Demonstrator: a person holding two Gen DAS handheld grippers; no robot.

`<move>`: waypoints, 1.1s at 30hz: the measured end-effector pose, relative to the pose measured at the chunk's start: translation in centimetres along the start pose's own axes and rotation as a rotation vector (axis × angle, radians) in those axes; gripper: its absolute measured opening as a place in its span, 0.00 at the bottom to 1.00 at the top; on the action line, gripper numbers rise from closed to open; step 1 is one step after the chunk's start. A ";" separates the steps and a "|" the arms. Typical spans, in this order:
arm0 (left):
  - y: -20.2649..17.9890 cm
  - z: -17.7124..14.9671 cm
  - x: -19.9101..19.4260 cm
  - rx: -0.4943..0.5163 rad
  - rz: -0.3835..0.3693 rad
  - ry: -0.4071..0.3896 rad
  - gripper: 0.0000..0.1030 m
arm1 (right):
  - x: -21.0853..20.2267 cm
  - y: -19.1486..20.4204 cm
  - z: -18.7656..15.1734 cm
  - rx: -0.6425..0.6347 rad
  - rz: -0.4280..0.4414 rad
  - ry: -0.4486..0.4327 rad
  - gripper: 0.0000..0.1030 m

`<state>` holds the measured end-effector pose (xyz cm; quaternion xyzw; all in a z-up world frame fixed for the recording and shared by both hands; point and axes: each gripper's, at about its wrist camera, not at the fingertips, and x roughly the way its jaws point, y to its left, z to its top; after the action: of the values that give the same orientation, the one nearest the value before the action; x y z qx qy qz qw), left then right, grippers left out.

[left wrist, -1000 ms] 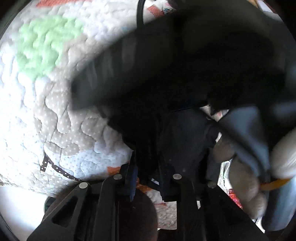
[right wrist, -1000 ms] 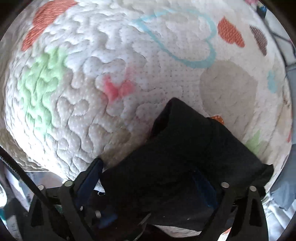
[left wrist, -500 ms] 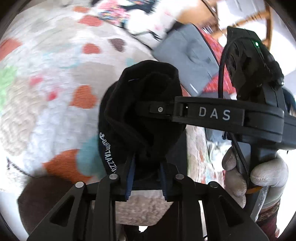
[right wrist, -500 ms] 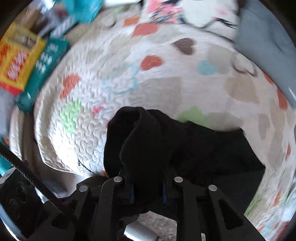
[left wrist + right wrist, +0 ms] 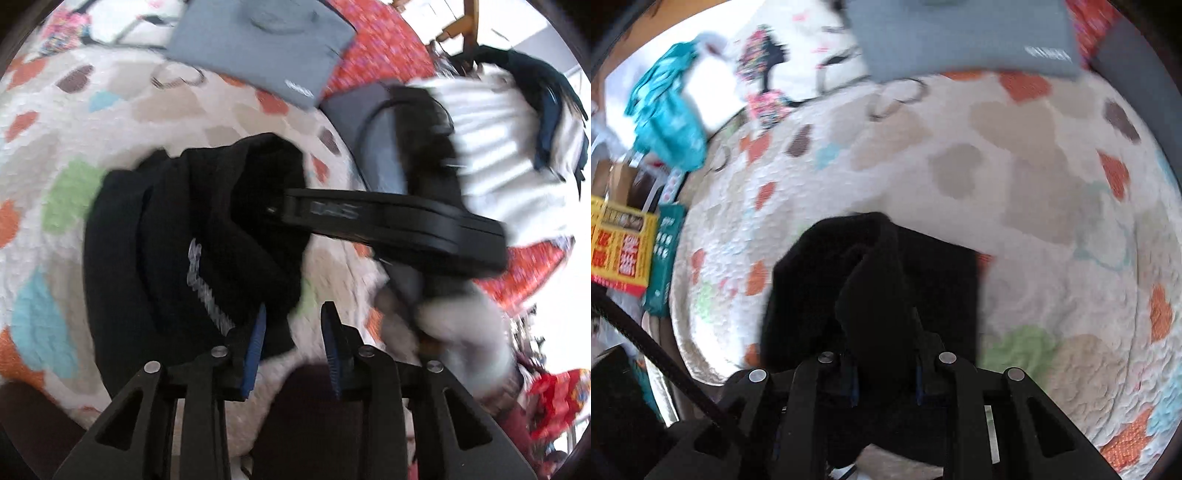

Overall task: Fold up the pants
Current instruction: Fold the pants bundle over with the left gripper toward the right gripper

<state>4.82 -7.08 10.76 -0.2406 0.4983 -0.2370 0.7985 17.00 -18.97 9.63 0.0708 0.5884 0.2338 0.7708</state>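
Note:
The black pants hang bunched above a white quilt with coloured hearts; pale lettering shows on one fold. My left gripper is open, its blue pads apart, with the cloth touching only the left pad. In the left wrist view my right gripper reaches in from the right, its tips buried in the cloth. In the right wrist view my right gripper is shut on a thick fold of the pants, which drape down to the quilt.
A grey folded garment lies at the far side of the quilt and also shows in the right wrist view. Red patterned cloth lies to the right. Yellow and green boxes and a teal cloth sit left of the bed.
My left gripper has opened and let go of the pants. Both grippers have lifted away from the quilt; the right one keeps its hold on the fold.

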 end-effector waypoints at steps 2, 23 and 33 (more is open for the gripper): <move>0.6 -0.5 -0.7 -0.012 -0.030 0.032 0.31 | 0.9 -2.2 -0.7 0.047 -0.040 0.002 0.39; 5.1 -0.6 2.5 -0.055 0.124 0.008 0.49 | -0.1 -2.2 -4.6 0.128 -0.035 -0.149 0.44; 6.3 -1.9 2.7 -0.090 0.031 -0.036 0.50 | -1.4 -4.8 -7.9 0.160 -0.082 -0.102 0.04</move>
<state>5.00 -4.24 4.25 -0.2728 0.4978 -0.1975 0.7992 10.61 -25.15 6.68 0.1198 0.5675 0.1503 0.8006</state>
